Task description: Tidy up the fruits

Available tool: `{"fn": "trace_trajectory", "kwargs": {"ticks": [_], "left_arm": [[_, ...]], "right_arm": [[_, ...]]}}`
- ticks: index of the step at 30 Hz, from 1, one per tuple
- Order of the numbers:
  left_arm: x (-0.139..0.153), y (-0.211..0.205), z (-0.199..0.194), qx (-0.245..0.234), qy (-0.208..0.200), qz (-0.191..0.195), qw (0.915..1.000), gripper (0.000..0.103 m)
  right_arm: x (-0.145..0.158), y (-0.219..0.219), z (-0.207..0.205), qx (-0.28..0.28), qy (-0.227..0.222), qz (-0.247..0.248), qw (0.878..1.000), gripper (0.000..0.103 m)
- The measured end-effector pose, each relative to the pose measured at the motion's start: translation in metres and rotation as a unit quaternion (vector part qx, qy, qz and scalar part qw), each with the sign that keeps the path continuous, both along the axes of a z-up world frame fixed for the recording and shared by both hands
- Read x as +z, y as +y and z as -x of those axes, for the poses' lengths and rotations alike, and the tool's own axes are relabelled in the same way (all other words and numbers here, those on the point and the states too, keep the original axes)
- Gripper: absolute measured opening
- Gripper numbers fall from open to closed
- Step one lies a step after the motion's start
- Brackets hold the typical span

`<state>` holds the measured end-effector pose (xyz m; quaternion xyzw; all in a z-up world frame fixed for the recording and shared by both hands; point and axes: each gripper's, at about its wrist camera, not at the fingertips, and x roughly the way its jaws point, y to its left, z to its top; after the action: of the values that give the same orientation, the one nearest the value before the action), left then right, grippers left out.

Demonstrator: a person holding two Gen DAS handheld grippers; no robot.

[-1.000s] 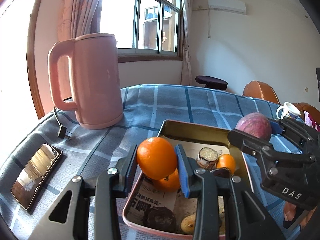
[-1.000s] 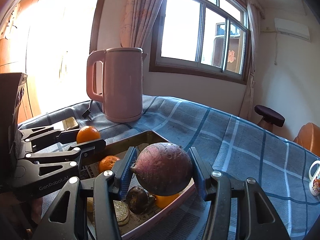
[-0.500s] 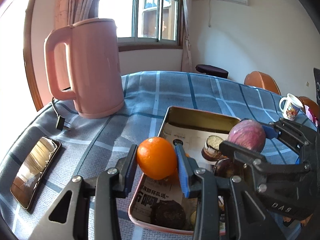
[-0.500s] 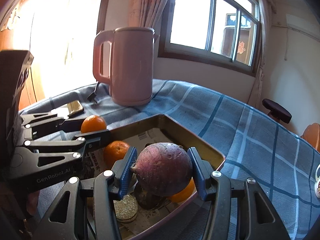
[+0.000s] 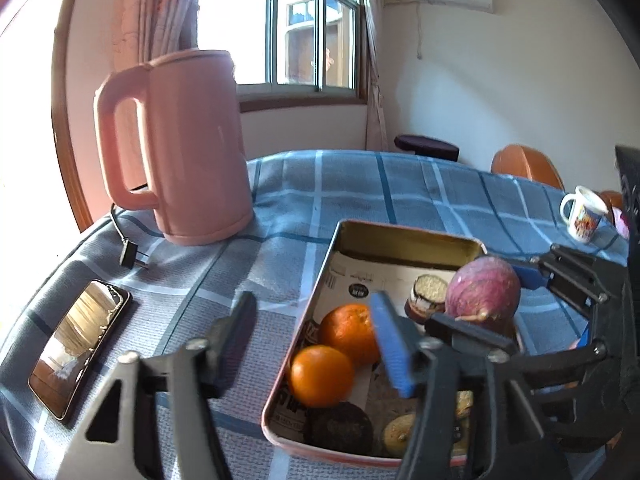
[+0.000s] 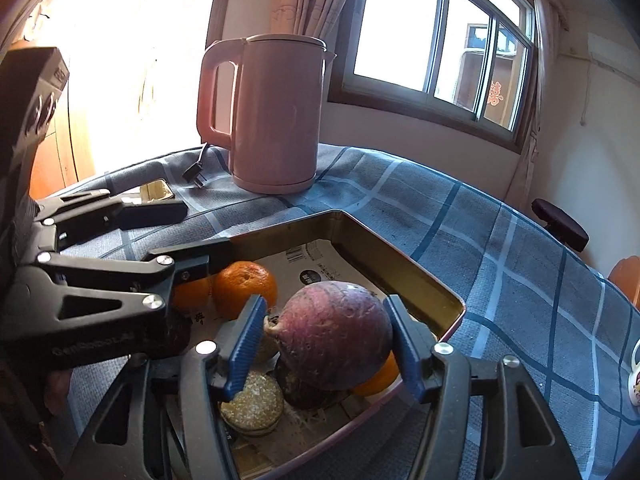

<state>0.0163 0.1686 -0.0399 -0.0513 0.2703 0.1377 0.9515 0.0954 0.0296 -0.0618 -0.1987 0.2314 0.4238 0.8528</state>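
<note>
My left gripper (image 5: 312, 304) is opening over the near left rim of the metal tray (image 5: 400, 232), with nothing between its fingers. Two oranges (image 5: 348, 332) (image 5: 322, 376) lie side by side in the tray just past its blue pad. A round purple fruit (image 6: 332, 336) rests on other pieces at the tray's right side. My right gripper (image 6: 326, 340) straddles this fruit and its jaws are opening, with a narrow gap showing at the left pad. In the left wrist view the purple fruit (image 5: 482, 294) sits between the right gripper's black fingers.
A pink kettle (image 5: 180, 148) and its loose plug (image 5: 132, 258) stand behind the tray. A phone (image 5: 80, 348) lies at the left of the checked cloth, a mug (image 5: 584, 214) at the far right. The tray also holds a dark fruit (image 5: 340, 424) and a round biscuit-like piece (image 6: 252, 404).
The left gripper opened and its orange now lies in the tray beside the other orange. The right gripper came down with the purple fruit and its jaws widened around it.
</note>
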Motion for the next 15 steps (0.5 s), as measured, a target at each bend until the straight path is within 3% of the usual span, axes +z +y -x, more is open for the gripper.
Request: {"fn": "trace_trajectory", "kwargs": {"ticks": [8,10,15], "left_arm": [[0.011,0.000,0.017,0.012,-0.032,0.002,0.9994,0.076],[0.015,0.000,0.022,0.015,-0.042,0.004,0.9990,0.078],[0.023,-0.001,0.030,0.024,-0.056,0.001,0.9981,0.090]], "right_arm": [[0.007,-0.008,0.012,0.018,-0.020,-0.027,0.999,0.063],[0.009,-0.013,0.013,0.019,-0.021,-0.036,0.999,0.071],[0.017,-0.027,0.014,0.010,-0.026,-0.069,0.997,0.071]]}}
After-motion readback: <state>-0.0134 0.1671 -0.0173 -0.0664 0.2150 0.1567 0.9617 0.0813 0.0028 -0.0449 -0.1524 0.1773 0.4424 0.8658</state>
